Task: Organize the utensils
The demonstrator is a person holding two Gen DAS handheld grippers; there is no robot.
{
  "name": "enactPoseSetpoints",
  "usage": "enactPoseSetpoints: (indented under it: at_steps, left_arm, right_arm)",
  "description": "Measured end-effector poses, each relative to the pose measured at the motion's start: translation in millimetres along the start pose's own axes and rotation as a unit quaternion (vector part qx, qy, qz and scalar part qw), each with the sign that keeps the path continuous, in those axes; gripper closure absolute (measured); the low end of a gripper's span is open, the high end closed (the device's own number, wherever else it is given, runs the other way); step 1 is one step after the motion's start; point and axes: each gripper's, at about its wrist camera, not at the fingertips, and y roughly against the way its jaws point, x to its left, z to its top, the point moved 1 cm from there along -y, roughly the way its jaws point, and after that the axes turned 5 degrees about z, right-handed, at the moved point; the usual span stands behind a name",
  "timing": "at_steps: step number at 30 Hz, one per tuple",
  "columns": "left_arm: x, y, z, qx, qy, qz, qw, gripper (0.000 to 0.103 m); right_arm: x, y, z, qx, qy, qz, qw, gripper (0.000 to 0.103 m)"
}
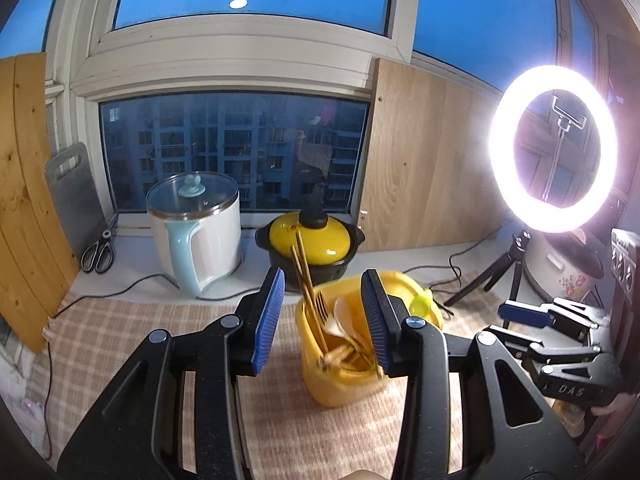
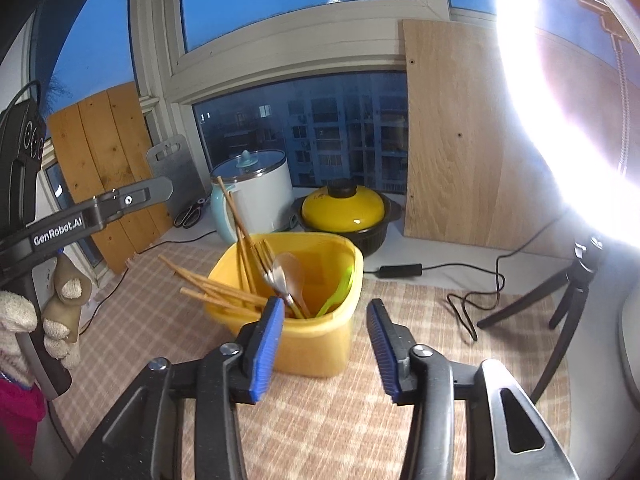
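A yellow plastic container (image 1: 344, 376) (image 2: 320, 344) stands on the checked cloth. It holds wooden chopsticks (image 2: 240, 236), a metal fork (image 2: 272, 264), a wooden spoon (image 2: 294, 276) and a green utensil (image 2: 338, 292). My left gripper (image 1: 324, 312) is open and empty just above the container's near rim. My right gripper (image 2: 324, 340) is open and empty, in front of the container, with its left pad near the wall. The right gripper also shows in the left wrist view (image 1: 560, 340) at the right. The left gripper's arm (image 2: 100, 208) shows at the left of the right wrist view.
A white and blue electric pot (image 1: 196, 232) (image 2: 256, 196) and a black pot with a yellow lid (image 1: 312, 248) (image 2: 348, 212) stand on the sill behind. Scissors (image 1: 98, 252) lie far left. A ring light on a tripod (image 1: 552, 160) (image 2: 568, 288) and its cable (image 2: 472, 300) are at the right.
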Motion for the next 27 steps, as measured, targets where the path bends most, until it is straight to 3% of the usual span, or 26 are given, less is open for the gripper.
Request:
enactPoseSetpoints:
  at_steps: [3,9,13,25,27]
  left_arm:
    - [-2,12,-11,0.004,-0.001,0.0,1.0,0.052]
    - [-12,37,-30,0.007,-0.008,0.001,0.9999,0.049]
    - [-19,54,-38,0.005,-0.003,0.0,1.0,0.031]
    - [-46,88,-53,0.018,-0.012,0.015,0.9996,0.003]
    - [-49,91,-55,0.018,-0.011,0.02,0.9996,0.003]
  right_arm:
    - [4,7,-5,0.006,0.002,0.0,1.0,0.042]
    - [14,23,-14,0.01,0.008,-0.007,1.0,0.033]
    - [18,33,-17,0.007,0.011,-0.013,1.0,0.025]
    - [19,60,-29,-0.017,0.014,-0.029,0.999,0.005]
    - [19,63,-32,-0.021,0.015,-0.035,0.999,0.002]
